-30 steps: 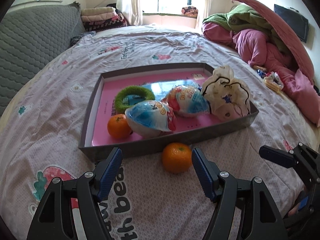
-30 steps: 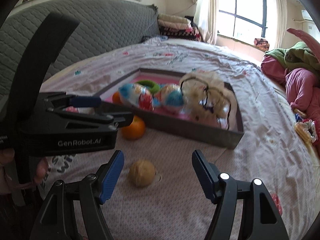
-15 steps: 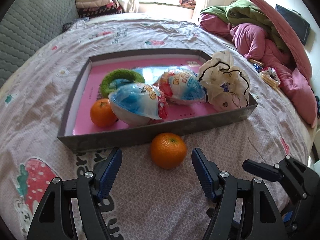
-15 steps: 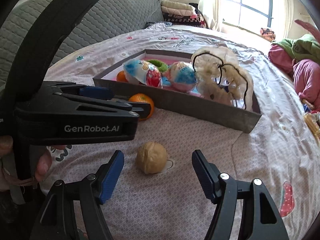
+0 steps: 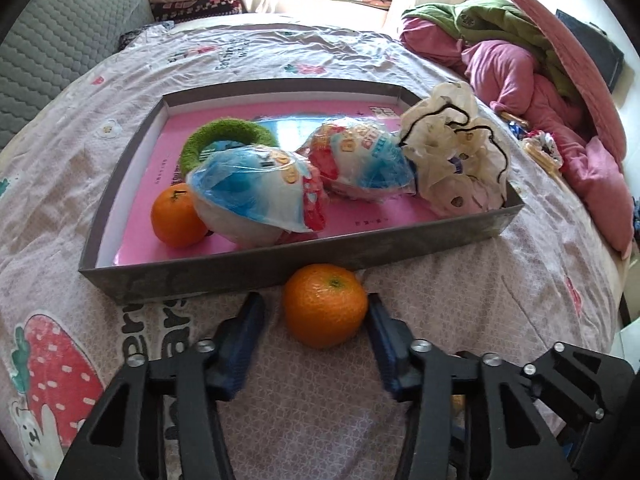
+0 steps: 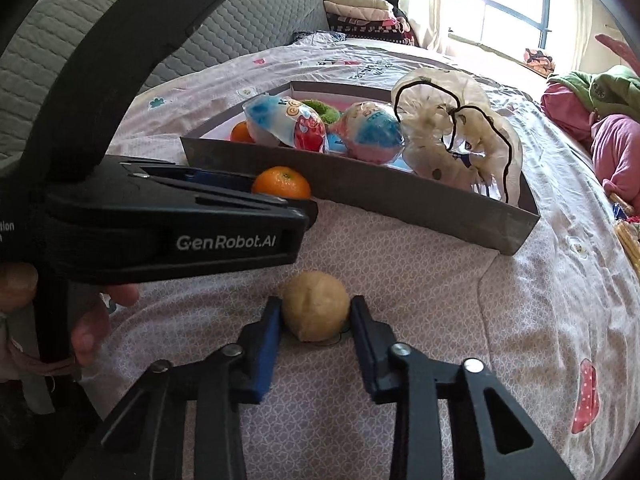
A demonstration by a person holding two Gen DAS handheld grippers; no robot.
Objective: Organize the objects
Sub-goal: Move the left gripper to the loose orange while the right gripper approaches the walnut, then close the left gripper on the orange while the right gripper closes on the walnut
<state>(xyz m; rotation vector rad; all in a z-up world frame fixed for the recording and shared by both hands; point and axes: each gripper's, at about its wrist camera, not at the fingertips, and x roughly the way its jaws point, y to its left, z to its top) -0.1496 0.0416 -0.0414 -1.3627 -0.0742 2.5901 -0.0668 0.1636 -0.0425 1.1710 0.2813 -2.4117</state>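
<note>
change: both claws have dropped onto the bed and are closing | left claw (image 5: 316,314): round orange tangerine (image 5: 325,306) between jaws beside grey pink-lined cardboard tray (image 5: 224,270), left pad not yet touching | right claw (image 6: 314,320): clenched on round beige walnut (image 6: 315,306) | next: lift both into tray

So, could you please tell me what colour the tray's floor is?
Bright pink, clearest in the left wrist view.

right gripper (image 6: 314,318) jaws closing on walnut (image 6: 314,306) | tangerine (image 6: 281,182) beside tray (image 6: 400,204)
</note>
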